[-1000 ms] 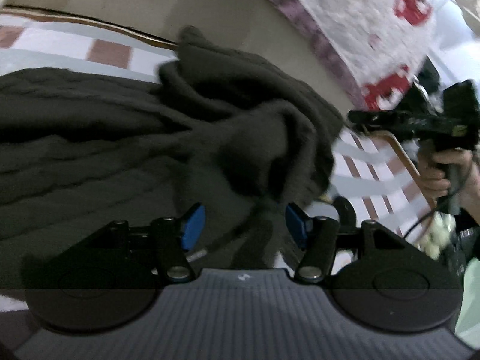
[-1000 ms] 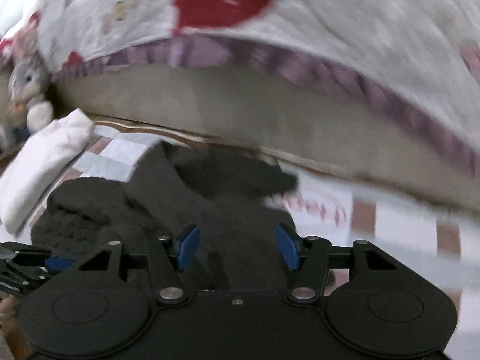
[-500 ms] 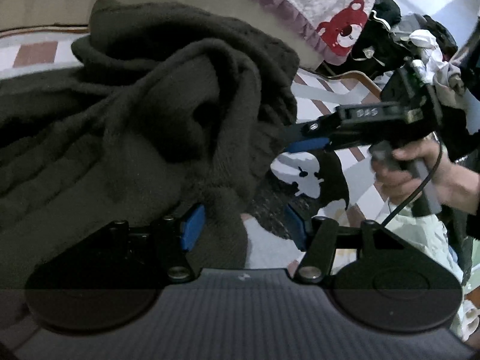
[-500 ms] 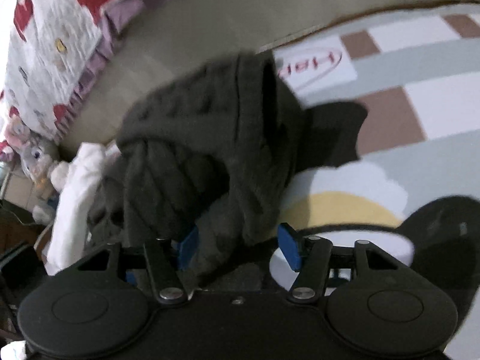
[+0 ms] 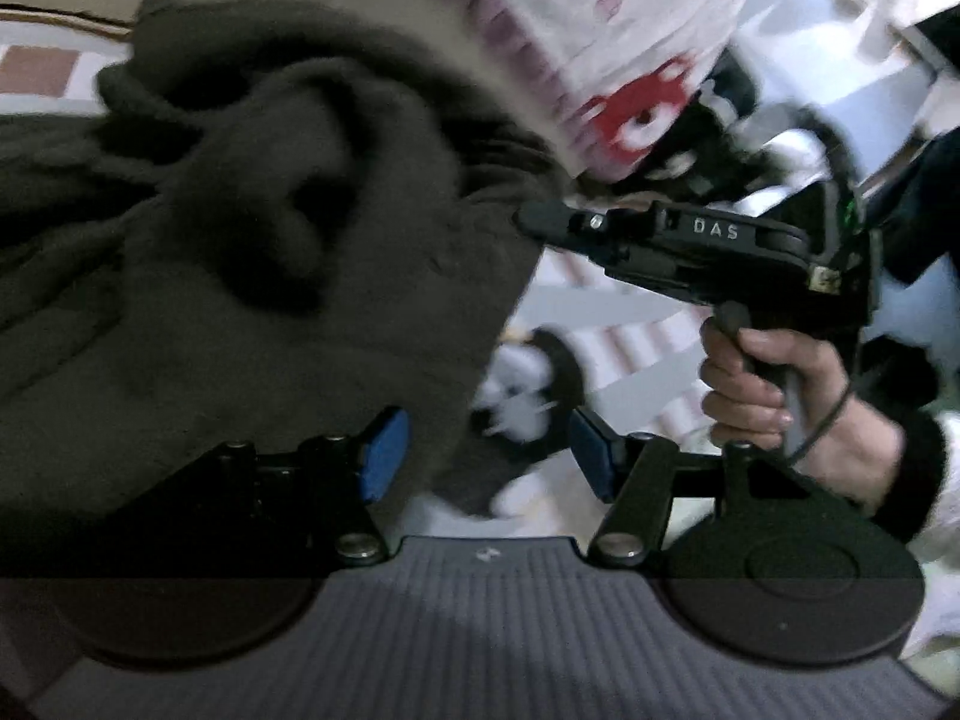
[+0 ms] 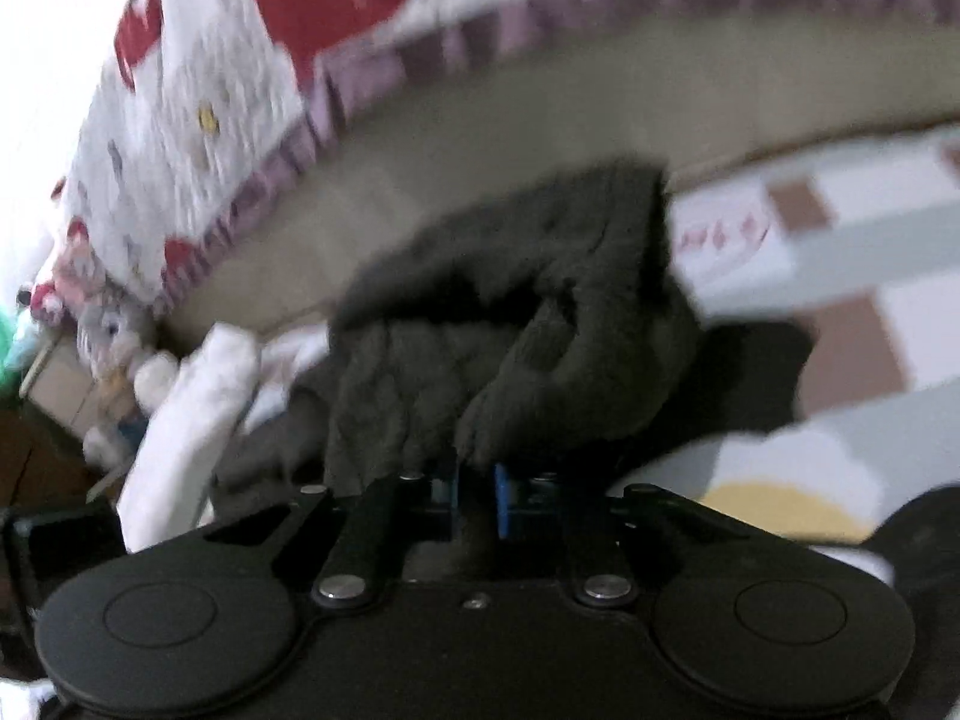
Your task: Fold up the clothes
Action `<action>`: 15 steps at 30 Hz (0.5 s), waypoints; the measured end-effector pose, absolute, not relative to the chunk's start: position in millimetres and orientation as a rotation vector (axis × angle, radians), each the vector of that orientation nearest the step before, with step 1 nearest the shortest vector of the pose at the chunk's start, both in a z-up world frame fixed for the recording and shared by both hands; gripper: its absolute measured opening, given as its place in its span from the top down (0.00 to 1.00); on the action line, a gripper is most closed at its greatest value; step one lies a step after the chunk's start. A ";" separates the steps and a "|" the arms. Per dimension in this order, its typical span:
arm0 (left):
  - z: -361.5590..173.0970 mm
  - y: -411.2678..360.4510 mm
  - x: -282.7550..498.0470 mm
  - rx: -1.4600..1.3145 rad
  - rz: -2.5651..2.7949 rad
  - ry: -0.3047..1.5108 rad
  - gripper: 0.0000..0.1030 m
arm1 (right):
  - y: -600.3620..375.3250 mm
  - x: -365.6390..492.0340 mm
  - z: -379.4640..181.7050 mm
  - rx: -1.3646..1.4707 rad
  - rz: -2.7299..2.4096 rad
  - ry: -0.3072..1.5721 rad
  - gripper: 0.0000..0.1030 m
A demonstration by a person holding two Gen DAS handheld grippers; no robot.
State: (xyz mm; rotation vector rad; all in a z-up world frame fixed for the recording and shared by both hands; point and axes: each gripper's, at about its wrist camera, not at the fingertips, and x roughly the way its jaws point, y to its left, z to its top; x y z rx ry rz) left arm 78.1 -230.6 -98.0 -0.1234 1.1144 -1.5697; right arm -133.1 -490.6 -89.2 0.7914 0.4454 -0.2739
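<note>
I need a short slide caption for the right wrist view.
Right tongs shut on a dark knitted sweater, lifting its edge above the patterned mat.

Sweater cut off leftward; right gripper pads buried in knit

Dark cable-knit sweater bunched in heap on patterned mat, 1 fold lifted.
</note>
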 end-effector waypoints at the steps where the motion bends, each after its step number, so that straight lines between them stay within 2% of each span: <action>1: -90.4 -226.4 75.2 -0.134 -1.587 1.093 0.43 | -493.3 -141.6 -74.9 0.789 -0.291 0.406 0.90; 2: -82.7 -222.1 72.2 -0.145 -1.604 1.071 0.43 | -496.0 -150.0 -60.6 0.787 -0.308 0.366 0.98; 6: -44.4 -195.8 50.7 -0.149 -1.675 0.897 0.40 | -509.9 -185.4 -3.8 0.742 -0.364 0.241 0.98; 10: -33.1 -195.4 34.9 0.027 -1.577 0.732 0.32 | -523.9 -190.9 -4.7 0.672 -0.374 0.452 0.97; 15: -76.4 -232.5 38.0 0.230 -1.377 0.792 0.32 | -508.4 -180.0 -54.1 0.697 -0.339 0.639 0.92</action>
